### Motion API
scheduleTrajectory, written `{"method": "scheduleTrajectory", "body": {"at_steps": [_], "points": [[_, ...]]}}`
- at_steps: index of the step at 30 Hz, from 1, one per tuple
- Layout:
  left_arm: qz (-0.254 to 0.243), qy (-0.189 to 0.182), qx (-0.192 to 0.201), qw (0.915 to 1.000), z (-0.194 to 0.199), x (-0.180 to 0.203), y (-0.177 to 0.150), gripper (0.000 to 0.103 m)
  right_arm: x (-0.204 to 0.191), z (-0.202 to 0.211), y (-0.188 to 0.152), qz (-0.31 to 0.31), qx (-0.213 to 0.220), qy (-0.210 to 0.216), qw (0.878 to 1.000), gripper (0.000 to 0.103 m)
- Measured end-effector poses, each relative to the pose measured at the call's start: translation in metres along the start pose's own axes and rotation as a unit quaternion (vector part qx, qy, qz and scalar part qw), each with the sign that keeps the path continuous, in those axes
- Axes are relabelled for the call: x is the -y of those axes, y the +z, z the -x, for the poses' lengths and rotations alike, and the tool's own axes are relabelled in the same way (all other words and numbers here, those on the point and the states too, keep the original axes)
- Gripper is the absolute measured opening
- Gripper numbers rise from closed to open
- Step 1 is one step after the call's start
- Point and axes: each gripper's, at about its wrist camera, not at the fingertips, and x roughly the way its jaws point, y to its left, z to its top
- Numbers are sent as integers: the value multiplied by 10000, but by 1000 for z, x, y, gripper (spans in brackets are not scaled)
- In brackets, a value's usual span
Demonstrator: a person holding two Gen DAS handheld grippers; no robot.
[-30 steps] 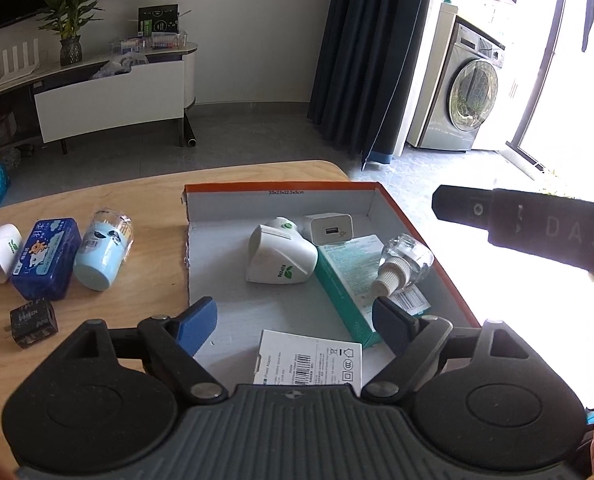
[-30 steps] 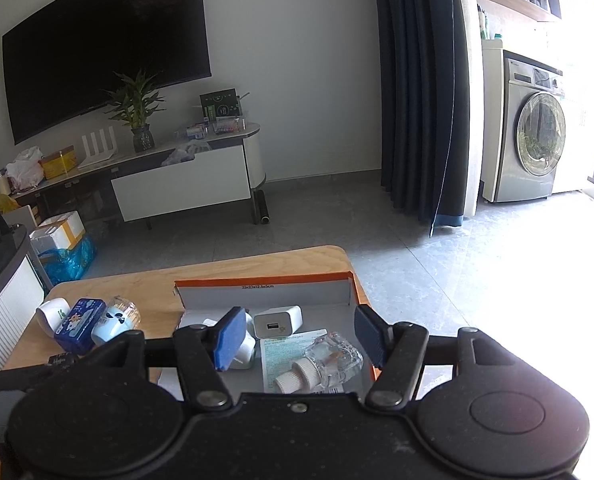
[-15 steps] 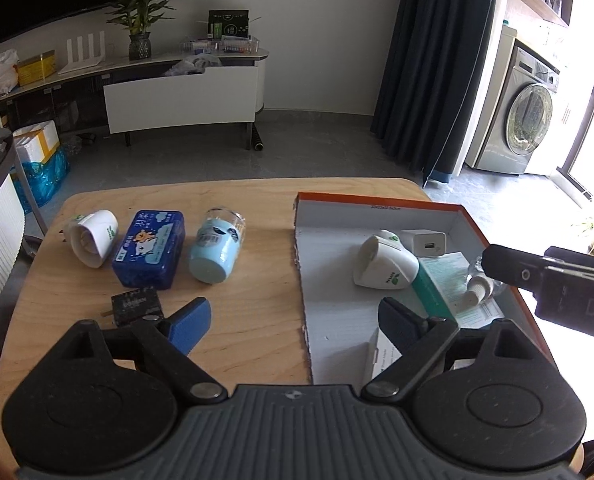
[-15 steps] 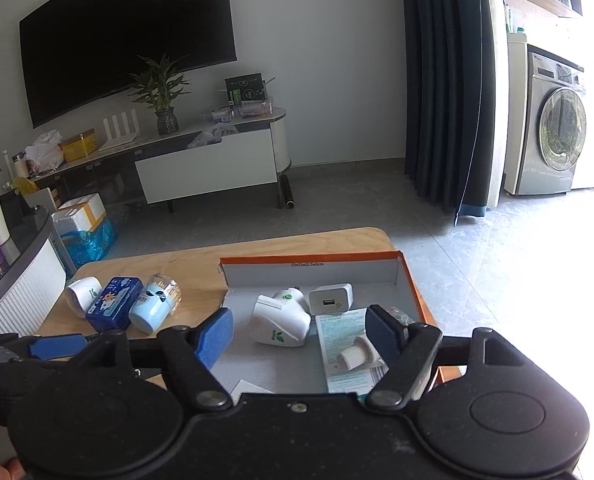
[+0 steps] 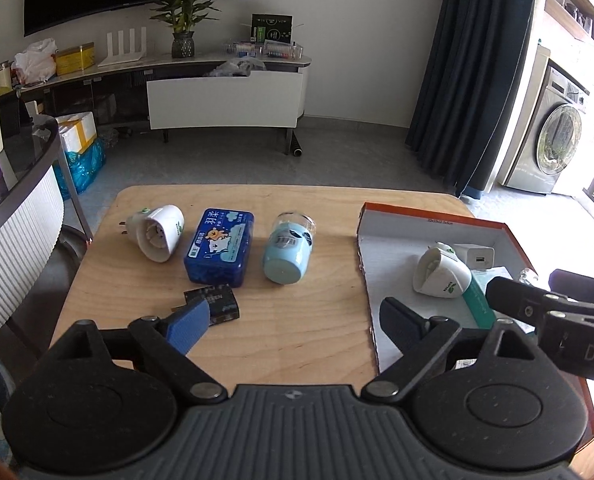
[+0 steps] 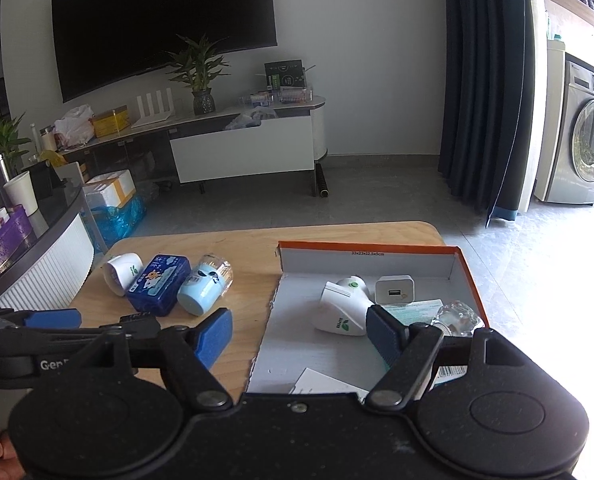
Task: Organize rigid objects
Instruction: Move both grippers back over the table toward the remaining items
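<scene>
On the wooden table (image 5: pixel 321 320) lie a white plug-in device (image 5: pixel 159 232), a blue tin (image 5: pixel 220 251), a light-blue cup (image 5: pixel 287 254) on its side and a black adapter (image 5: pixel 217 302). My left gripper (image 5: pixel 295 322) hovers open above the table's near side, its left pad just over the adapter, holding nothing. The orange-rimmed box (image 6: pixel 369 248) holds another white device (image 6: pixel 339 312), a white charger (image 6: pixel 395 290), a green-and-white carton (image 6: pixel 417 310) and a clear bottle (image 6: pixel 459 320). My right gripper (image 6: pixel 300 334) stands open and empty over the box's near left edge.
A white card (image 6: pixel 321 384) lies at the box's near end. The right gripper's finger (image 5: pixel 517 300) reaches in over the box. Left of the table stands a ribbed white counter (image 6: pixel 45 276). Grey floor, a TV cabinet (image 5: pixel 225 100) and a washing machine (image 6: pixel 581 152) lie beyond.
The left gripper has swung left, from over the box to over the loose items on the table. Both grippers' jaws have widened. The right gripper has drawn back from the bottle, which lies in the box.
</scene>
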Motion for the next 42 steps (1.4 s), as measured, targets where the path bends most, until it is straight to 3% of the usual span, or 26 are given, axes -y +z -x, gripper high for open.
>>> {"method": "scheduleTrajectory", "body": {"at_steps": [42], "points": [[482,483,20,9977,-3,-84,3,95,-85,-42,-1,535,-413,529,9963,88]]}}
